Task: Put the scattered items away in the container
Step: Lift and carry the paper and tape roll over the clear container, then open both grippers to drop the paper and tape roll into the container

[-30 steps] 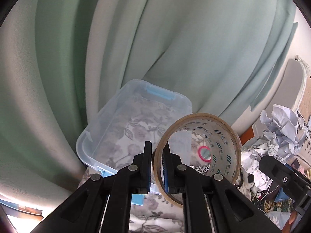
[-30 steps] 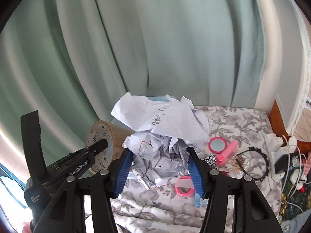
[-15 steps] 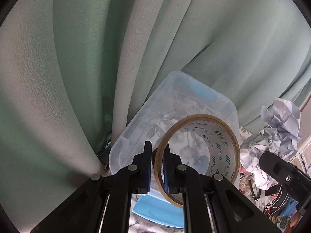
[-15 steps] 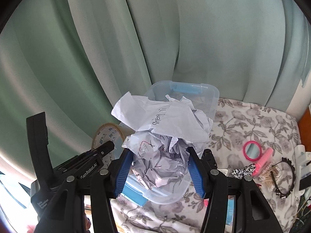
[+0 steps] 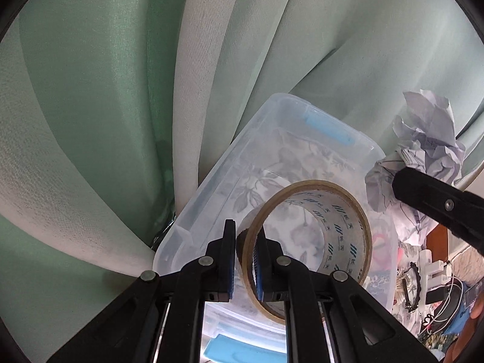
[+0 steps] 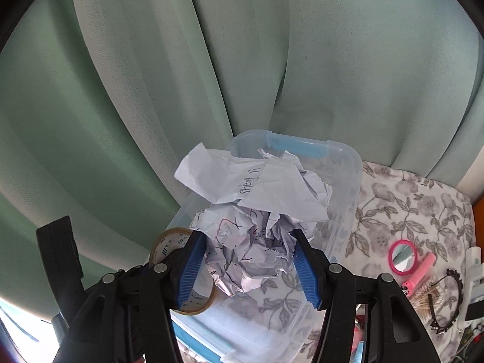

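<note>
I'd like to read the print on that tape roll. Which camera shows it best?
The left wrist view: the tape roll fills the foreground, pinched in the left claw, blue printing visible inside. The right wrist view shows only its edge, behind the right claw.

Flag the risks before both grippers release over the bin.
1. The left gripper pinches only the wall of the tape roll, which stands on edge; dropped so, it may roll or bounce out of the clear bin.
2. The crumpled paper in the right gripper is bulky and light; it could catch the rim and spill.
3. Both grippers crowd the same opening and could collide.
</note>
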A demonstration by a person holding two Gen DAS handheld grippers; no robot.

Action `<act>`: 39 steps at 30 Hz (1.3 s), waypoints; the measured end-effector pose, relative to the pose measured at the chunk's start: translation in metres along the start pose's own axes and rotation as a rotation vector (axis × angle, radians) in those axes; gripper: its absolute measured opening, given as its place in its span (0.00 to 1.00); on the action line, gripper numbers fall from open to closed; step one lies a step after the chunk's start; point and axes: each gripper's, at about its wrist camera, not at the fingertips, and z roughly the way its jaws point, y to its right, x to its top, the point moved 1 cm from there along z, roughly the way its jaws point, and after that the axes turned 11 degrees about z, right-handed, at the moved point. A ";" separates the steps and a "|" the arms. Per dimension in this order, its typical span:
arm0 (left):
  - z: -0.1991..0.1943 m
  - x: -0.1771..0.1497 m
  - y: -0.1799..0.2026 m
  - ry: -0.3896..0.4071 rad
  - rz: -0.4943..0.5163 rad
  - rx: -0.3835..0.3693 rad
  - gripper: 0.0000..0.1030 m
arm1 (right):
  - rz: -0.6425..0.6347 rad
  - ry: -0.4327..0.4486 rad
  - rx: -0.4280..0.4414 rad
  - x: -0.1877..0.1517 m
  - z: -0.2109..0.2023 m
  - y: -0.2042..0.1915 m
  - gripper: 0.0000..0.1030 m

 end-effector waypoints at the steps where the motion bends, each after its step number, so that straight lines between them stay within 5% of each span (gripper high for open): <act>1: 0.002 0.000 0.000 -0.003 0.003 0.002 0.11 | -0.001 -0.002 -0.006 0.002 0.003 0.001 0.61; 9: 0.012 -0.002 0.001 -0.032 -0.028 -0.027 0.31 | 0.000 -0.010 0.011 0.008 0.006 0.006 0.73; 12: 0.008 0.001 0.003 -0.006 -0.009 -0.016 0.49 | 0.003 -0.004 0.023 0.007 0.001 0.008 0.78; 16: 0.005 0.008 0.007 0.019 -0.006 -0.025 0.59 | -0.008 0.002 0.028 0.002 0.006 0.006 0.81; 28: -0.048 0.001 0.022 0.064 -0.002 -0.045 0.66 | 0.010 0.098 0.047 -0.008 -0.048 0.012 0.82; 39: -0.092 -0.015 0.054 0.097 0.029 -0.079 0.66 | 0.055 0.296 0.087 -0.039 -0.139 0.050 0.82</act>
